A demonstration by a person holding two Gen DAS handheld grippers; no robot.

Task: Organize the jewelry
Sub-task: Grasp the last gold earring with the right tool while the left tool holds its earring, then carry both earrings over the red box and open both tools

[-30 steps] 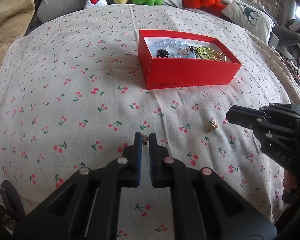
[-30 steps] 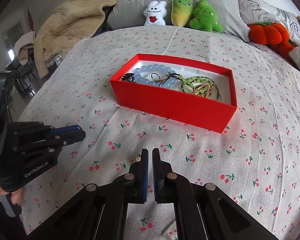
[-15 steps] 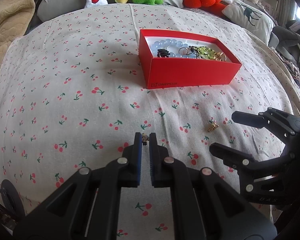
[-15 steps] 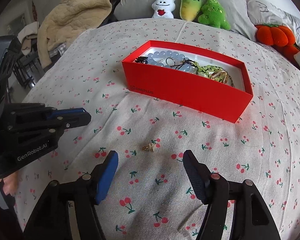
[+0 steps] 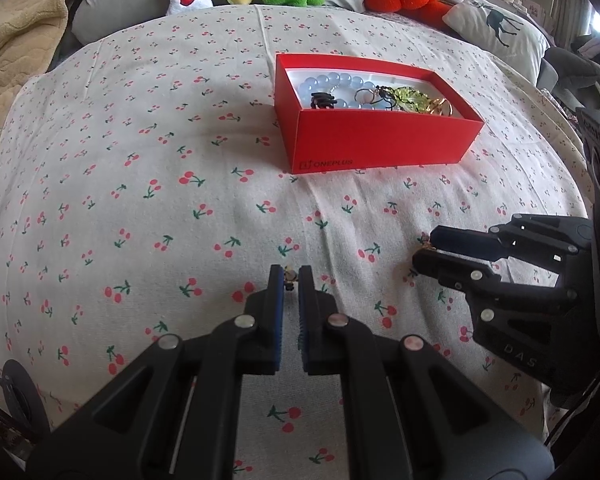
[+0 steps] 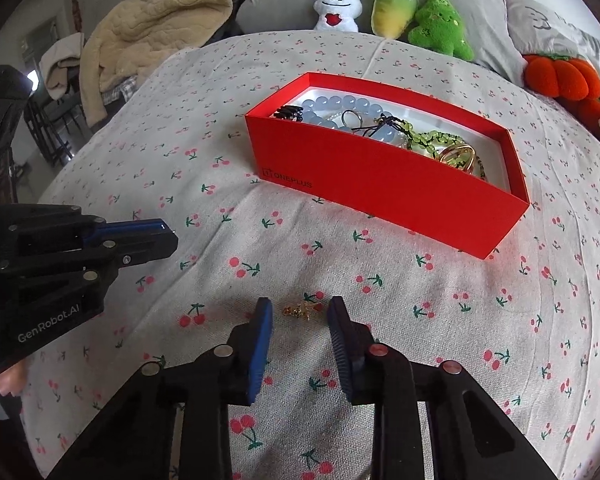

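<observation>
Gold earring (image 6: 299, 312) lies on the cherry-print bed sheet (image 6: 440, 320) between right gripper (image 6: 299, 309) fingers, which are closing, not touching; left gripper (image 5: 290, 276) pinches another small trinket (image 5: 289, 275).

Right gripper (image 6: 298, 312) jaws closing around a gold earring (image 6: 299, 311).

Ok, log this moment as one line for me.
left gripper: shut on tiny earring | right gripper: jaws closing round gold earring on bedsheet, not yet touching | red box: holds jewelry
</observation>
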